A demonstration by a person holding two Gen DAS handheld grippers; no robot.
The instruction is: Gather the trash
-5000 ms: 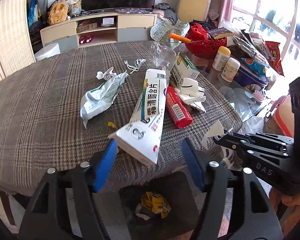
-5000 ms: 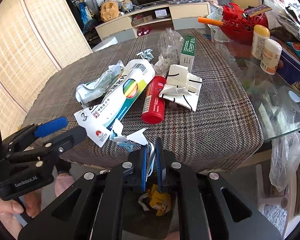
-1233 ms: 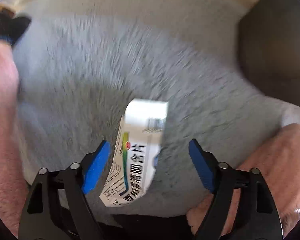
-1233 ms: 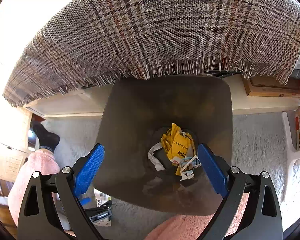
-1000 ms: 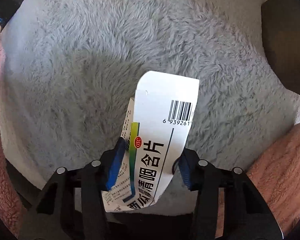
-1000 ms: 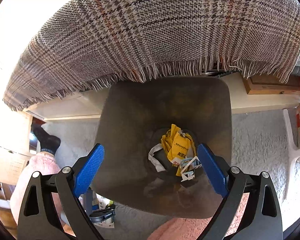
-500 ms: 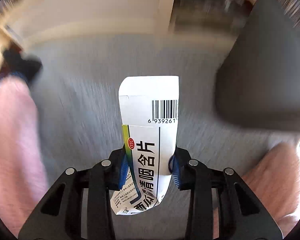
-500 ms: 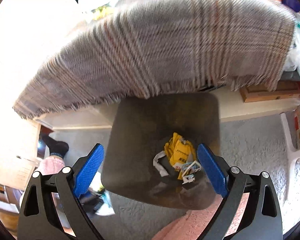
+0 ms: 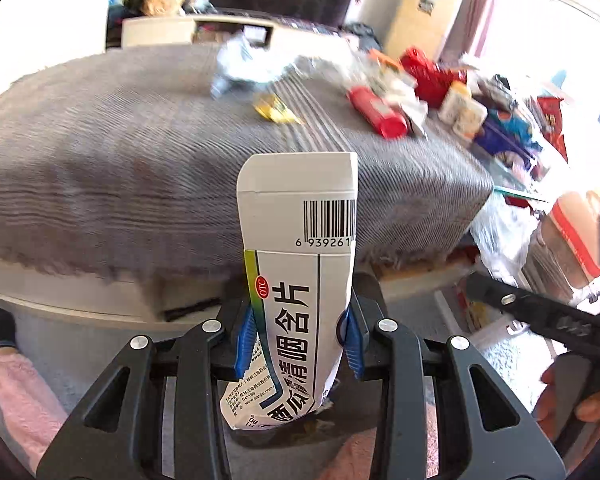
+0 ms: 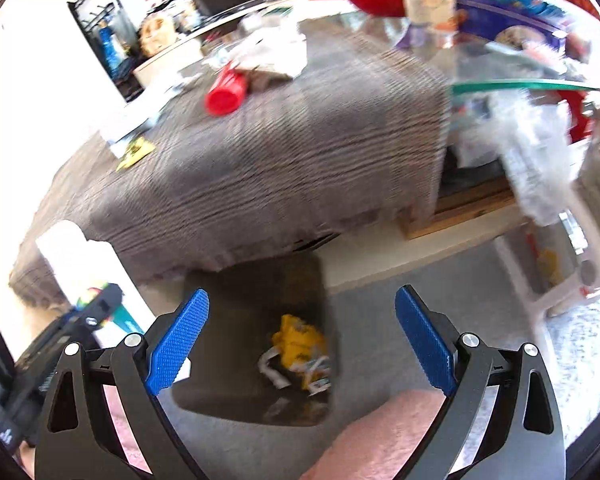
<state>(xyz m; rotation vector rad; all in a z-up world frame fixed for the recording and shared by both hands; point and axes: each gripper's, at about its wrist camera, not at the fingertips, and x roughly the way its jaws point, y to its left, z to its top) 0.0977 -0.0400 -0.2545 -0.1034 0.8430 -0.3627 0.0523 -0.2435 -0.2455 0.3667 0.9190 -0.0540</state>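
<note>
Left wrist view: the left gripper (image 9: 298, 338) holds a white cardboard medicine box (image 9: 296, 256) upright, its blue ribbed fingers (image 9: 245, 334) pressed against the box's two long sides. The box is tall and flat, printed with a barcode and large dark characters, and its lower end is crumpled. Behind it, a grey woven cloth with a fringed edge covers the surface (image 9: 120, 152), where a red cylinder (image 9: 374, 112) and a yellow wrapper (image 9: 276, 109) lie, blurred.

Right wrist view: the right gripper (image 10: 302, 340) has its textured blue fingers (image 10: 178, 340) spread wide, holding nothing. Between and beyond them sits a dark square bin (image 10: 256, 320) on grey carpet, with crumpled yellow and white scraps (image 10: 298, 352) inside. The box shows at the left edge, beside the bin.
</note>
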